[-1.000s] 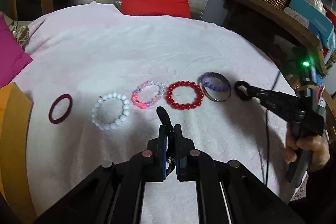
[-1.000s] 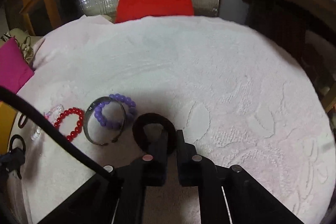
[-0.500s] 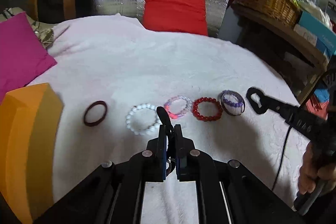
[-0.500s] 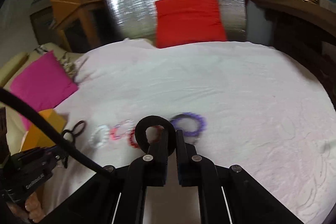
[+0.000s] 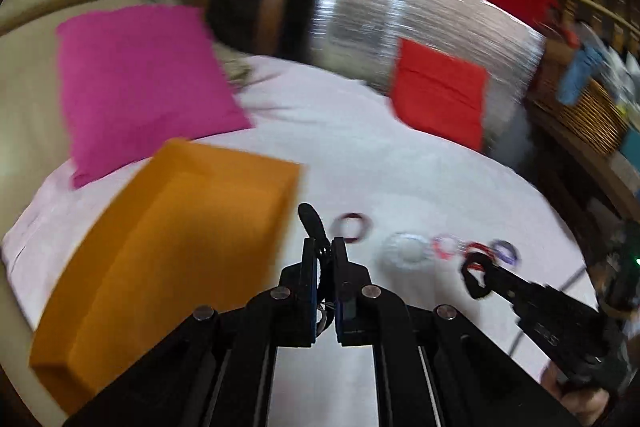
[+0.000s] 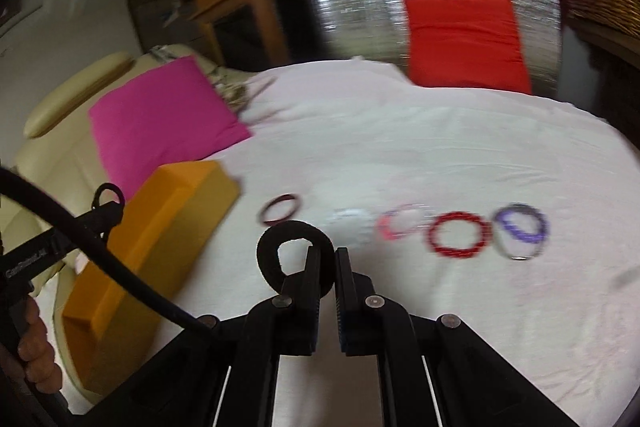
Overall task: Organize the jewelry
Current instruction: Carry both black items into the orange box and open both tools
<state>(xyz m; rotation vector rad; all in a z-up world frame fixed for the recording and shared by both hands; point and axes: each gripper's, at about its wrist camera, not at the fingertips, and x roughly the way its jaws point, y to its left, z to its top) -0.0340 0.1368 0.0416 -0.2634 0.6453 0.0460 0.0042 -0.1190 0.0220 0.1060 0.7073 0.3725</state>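
A pale pink cloth [image 6: 440,155] covers the round table, five bracelets in a row. Each gripper carries a black ring: left gripper [image 5: 324,247] and right gripper [image 6: 327,259] both pinch one. Best carried level to the orange box [image 5: 192,227] before release. Gripper lettering is blurred, unreadable.

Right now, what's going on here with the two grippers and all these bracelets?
A person holds a gripper in each hand above a white-covered bed. The left gripper is shut on a black ring, and the right gripper is shut on a second black ring. Five bracelets lie in a row on the cover, from the dark red bangle to the purple beaded bracelet. The orange box sits to the left.
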